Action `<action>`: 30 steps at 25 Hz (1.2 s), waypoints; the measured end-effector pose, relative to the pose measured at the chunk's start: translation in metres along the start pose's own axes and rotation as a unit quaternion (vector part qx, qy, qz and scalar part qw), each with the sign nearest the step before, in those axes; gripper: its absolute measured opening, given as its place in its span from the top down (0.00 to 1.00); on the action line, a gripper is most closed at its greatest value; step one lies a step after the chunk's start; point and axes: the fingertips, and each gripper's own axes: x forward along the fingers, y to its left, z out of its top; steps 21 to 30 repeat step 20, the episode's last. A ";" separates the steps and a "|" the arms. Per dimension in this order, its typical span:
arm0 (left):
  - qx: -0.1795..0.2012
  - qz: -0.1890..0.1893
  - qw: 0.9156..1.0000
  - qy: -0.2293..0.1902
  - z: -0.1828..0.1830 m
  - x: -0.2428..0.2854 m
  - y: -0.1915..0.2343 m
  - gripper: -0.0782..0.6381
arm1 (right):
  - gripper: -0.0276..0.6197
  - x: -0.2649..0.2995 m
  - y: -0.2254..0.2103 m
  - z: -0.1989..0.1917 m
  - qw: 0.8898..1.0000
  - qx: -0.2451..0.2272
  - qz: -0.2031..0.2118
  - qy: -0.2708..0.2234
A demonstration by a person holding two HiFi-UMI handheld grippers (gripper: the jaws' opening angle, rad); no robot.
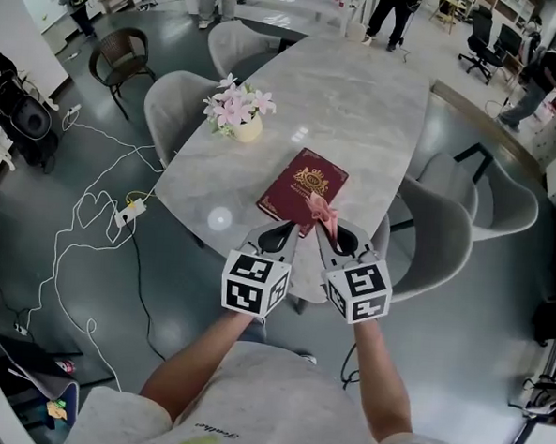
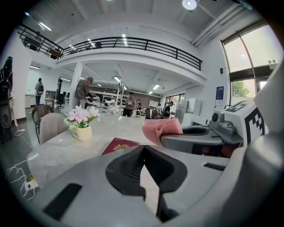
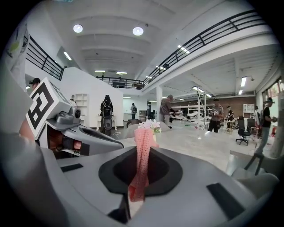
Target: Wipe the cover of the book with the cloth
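Pink cloth (image 1: pixel 318 209) clamped in right hand-held gripper (image 1: pixel 332 231), poised at near edge of maroon book (image 1: pixel 302 182) on marble desk (image 1: pixel 361 99). Left hand-held gripper (image 1: pixel 285 230) closed, empty. Likely barely begun; cover remains to wipe.

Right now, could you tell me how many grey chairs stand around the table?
4: one grey chair at the table's left, one at its far left corner, two at its right, near and far. Others may be hidden.

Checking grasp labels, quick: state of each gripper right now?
Left gripper: closed, nothing between the jaws.
Right gripper: closed on the pink cloth.
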 end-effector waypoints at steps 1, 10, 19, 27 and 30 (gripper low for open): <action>0.001 -0.001 1.000 0.001 -0.001 0.000 -0.002 0.88 | 0.93 -0.002 -0.001 -0.001 1.000 0.004 -0.004 -0.001; 0.009 -0.008 1.000 0.004 -0.002 -0.002 -0.013 0.88 | 0.93 -0.015 -0.007 -0.005 0.999 0.022 -0.029 -0.008; 0.009 -0.011 1.000 0.008 -0.004 -0.005 -0.015 0.88 | 0.93 -0.017 -0.003 -0.004 0.999 0.024 -0.030 -0.010; 0.009 -0.012 1.000 0.008 -0.004 -0.005 -0.015 0.88 | 0.93 -0.017 -0.002 -0.005 0.999 0.026 -0.030 -0.010; 0.009 -0.012 1.000 0.008 -0.004 -0.005 -0.015 0.88 | 0.93 -0.017 -0.002 -0.005 0.999 0.026 -0.030 -0.010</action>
